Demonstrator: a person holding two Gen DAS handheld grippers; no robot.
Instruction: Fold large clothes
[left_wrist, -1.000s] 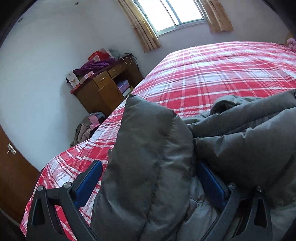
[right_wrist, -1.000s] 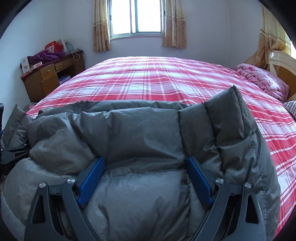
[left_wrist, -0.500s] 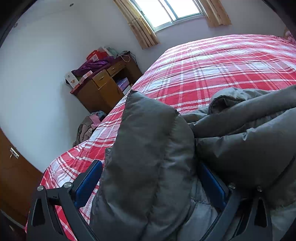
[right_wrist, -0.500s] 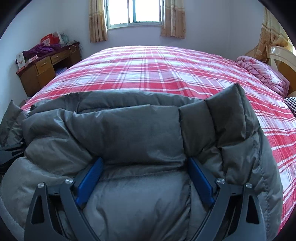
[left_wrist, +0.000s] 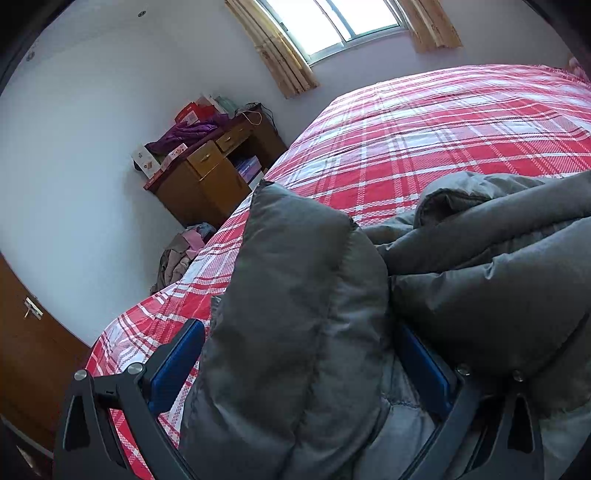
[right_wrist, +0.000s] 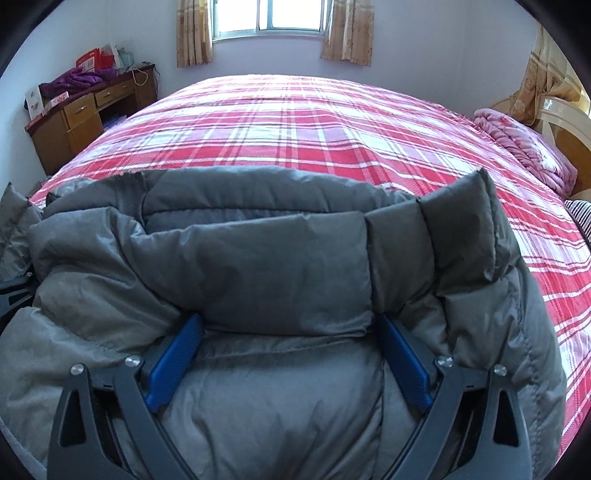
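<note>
On plaid bedspread (right_wrist: 314, 122), both grippers clamp puffy quilted grey jacket (right_wrist: 258, 266).

The grey down jacket (right_wrist: 258, 266) fills the lower half of both views, bulging between each gripper's blue pads and blocking the way forward. Beyond it, across the middle of the frame, the plaid bed (right_wrist: 314, 122) lies open. At upper left a cluttered wooden desk (left_wrist: 214, 177) crowds the bedside; a rolled pink quilt (right_wrist: 524, 147) sits at far right.

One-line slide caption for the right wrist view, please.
Right claw clamps a thick fold of grey puffer jacket above the red plaid bed.
</note>
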